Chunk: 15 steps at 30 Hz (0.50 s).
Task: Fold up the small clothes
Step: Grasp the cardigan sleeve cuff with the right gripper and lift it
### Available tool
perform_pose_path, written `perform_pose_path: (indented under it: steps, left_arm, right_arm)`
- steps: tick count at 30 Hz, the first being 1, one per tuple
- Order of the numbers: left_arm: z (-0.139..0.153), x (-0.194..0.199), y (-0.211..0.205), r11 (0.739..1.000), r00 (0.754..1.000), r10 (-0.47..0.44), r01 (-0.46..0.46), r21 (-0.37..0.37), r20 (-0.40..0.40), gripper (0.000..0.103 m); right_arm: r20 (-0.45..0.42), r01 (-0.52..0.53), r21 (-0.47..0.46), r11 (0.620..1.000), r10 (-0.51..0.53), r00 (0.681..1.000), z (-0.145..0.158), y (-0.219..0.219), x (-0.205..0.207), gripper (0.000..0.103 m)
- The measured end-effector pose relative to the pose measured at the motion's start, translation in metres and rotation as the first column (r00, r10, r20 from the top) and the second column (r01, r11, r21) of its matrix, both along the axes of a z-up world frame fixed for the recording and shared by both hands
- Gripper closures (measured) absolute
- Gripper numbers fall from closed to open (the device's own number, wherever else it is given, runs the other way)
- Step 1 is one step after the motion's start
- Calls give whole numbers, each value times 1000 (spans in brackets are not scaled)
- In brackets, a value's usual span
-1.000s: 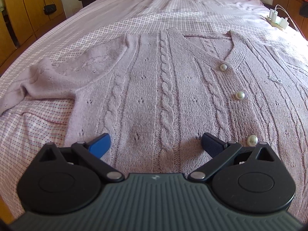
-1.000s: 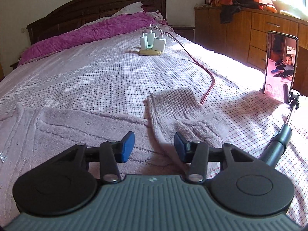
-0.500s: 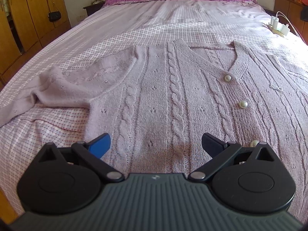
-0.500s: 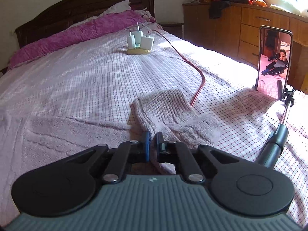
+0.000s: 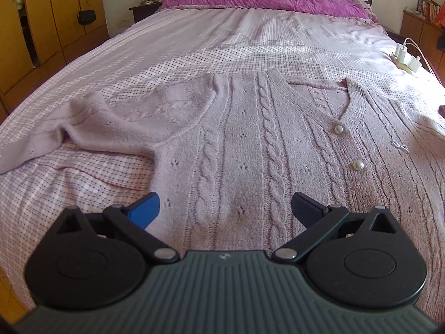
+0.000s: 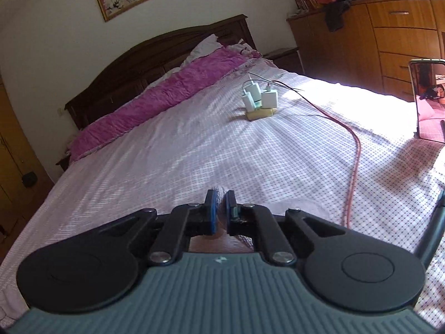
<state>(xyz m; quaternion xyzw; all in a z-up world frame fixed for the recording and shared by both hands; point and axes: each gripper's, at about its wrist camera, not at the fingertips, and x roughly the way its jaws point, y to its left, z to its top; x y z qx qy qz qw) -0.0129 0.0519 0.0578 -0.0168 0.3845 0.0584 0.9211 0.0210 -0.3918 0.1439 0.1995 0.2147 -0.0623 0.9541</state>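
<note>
My left gripper (image 5: 224, 208) hovered wide open over the lilac cable-knit cardigan (image 5: 250, 150), spread flat, buttoned; my right gripper (image 6: 220, 208) pinched a fold of its knit.

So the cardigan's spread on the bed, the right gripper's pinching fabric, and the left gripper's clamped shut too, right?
Not quite. The left wrist view shows the left gripper open over the cardigan. The right gripper is pinching fabric, as you said.

The cardigan (image 5: 250, 150) is looking like soft, fuzzy cable-knit wool, its buttons (image 5: 358, 164) gleaming pearly. The checked bedsheet (image 5: 194, 55) is lying matt, woven cloth. The headboard (image 6: 155, 53) is showing dark polished wood; the chargers (image 6: 258, 97) are probably glossy plastic.
</note>
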Motion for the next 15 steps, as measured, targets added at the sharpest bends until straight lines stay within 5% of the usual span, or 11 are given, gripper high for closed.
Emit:
perform_pose_path:
  steps: [15]
  left_arm:
    - [11,-10,54,994,995,90,-87,-64,43,0]
  right_arm:
    - [94,-247,12,969,245,965,64,159,40,97]
